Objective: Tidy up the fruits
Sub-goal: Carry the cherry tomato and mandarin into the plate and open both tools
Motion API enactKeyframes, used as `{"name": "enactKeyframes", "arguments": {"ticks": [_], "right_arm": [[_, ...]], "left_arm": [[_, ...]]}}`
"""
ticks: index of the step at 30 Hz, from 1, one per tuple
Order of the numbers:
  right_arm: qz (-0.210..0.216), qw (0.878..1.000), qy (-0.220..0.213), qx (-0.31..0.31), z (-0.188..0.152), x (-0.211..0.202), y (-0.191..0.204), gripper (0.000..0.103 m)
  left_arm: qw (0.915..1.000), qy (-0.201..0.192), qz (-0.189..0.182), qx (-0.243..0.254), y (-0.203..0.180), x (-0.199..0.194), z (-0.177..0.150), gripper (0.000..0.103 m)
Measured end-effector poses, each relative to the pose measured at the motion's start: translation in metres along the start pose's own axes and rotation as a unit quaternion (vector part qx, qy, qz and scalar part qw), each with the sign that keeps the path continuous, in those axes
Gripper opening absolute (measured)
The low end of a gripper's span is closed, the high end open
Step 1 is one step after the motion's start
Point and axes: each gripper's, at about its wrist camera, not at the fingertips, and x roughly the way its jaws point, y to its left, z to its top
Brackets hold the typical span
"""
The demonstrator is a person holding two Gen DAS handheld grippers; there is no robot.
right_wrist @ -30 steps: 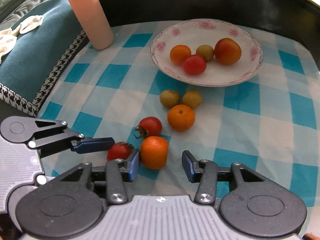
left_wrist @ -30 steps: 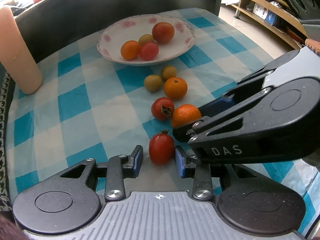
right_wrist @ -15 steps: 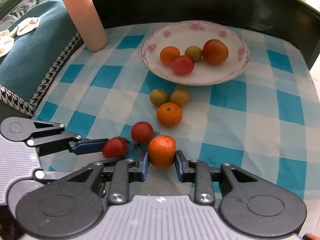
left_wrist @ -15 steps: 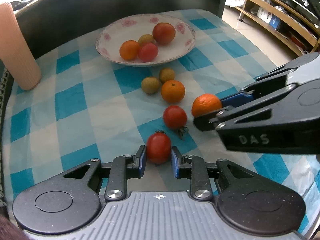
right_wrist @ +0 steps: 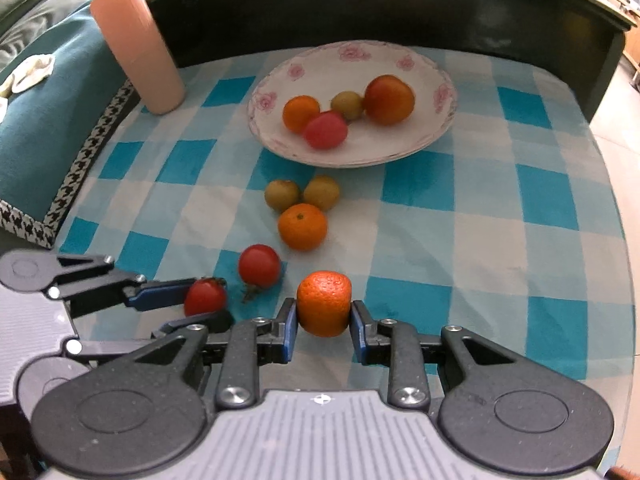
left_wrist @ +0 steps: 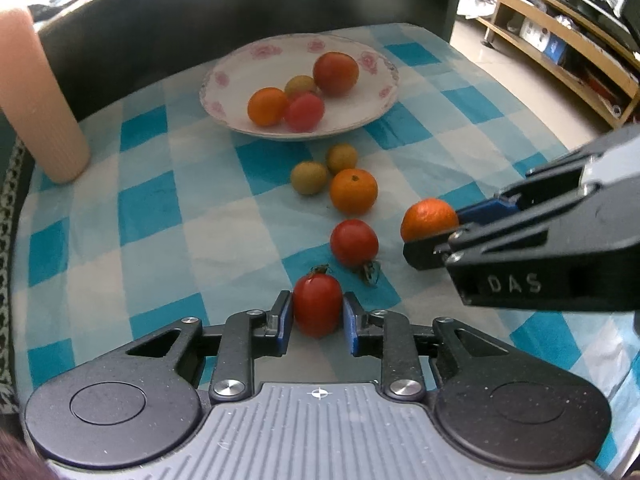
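Observation:
My left gripper [left_wrist: 316,314] is shut on a red oval tomato [left_wrist: 318,304] and holds it just above the checked cloth. My right gripper [right_wrist: 323,318] is shut on an orange [right_wrist: 324,304]; that orange also shows in the left wrist view [left_wrist: 428,218]. A white flowered plate [left_wrist: 376,76] at the back holds several fruits. Loose on the cloth lie a red tomato [left_wrist: 354,242], an orange [left_wrist: 353,191] and two small green-yellow fruits [left_wrist: 308,177].
A tall pink ribbed cup [left_wrist: 36,100] stands at the back left. A dark raised rim [right_wrist: 360,12] runs behind the plate. A teal cushion [right_wrist: 48,120] lies left of the cloth. Wooden shelves [left_wrist: 560,52] stand at the right.
Both grippers closed on their fruits, the left on the oval tomato and the right on the orange, and lifted them slightly. The right gripper moved away to the right.

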Motion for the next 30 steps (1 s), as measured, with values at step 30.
{"name": "enactKeyframes", "arguments": {"ticks": [30], "right_arm": [[0.002, 0.997, -0.066, 0.049, 0.046, -0.013, -0.036, 0.043]], "left_arm": [[0.9973, -0.056, -0.001, -0.048, 0.009, -0.003, 0.075, 0.034]]}}
